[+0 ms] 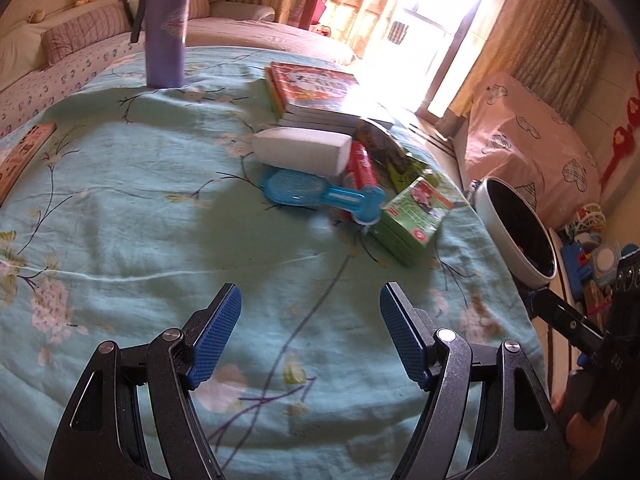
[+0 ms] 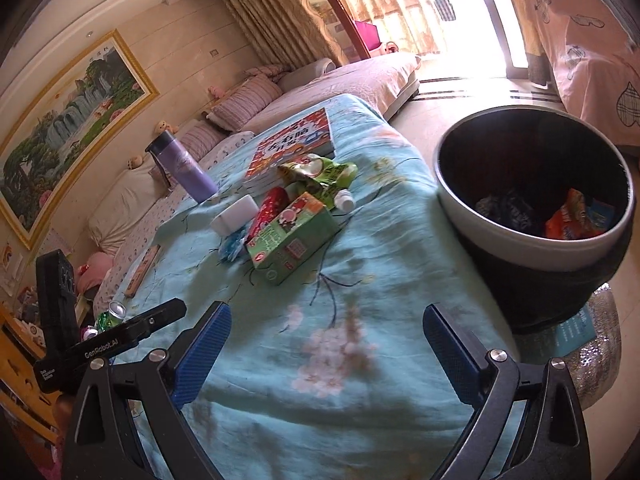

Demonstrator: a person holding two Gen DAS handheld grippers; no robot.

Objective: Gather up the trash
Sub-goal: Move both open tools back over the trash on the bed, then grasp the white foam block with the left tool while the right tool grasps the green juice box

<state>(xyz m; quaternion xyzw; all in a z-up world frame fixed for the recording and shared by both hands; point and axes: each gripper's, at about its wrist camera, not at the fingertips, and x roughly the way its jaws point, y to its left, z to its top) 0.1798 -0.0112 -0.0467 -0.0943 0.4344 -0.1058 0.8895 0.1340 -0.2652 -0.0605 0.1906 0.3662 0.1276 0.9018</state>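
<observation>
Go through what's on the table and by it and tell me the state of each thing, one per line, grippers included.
left gripper: open, empty
right gripper: open, empty
trash bin: open, wrappers already inside
purple bottle: upright, lid on
green carton: lying on its side
green wrapper: crumpled, torn open
red packet: lying flat
books: stacked, closed
blue brush: lying flat
</observation>
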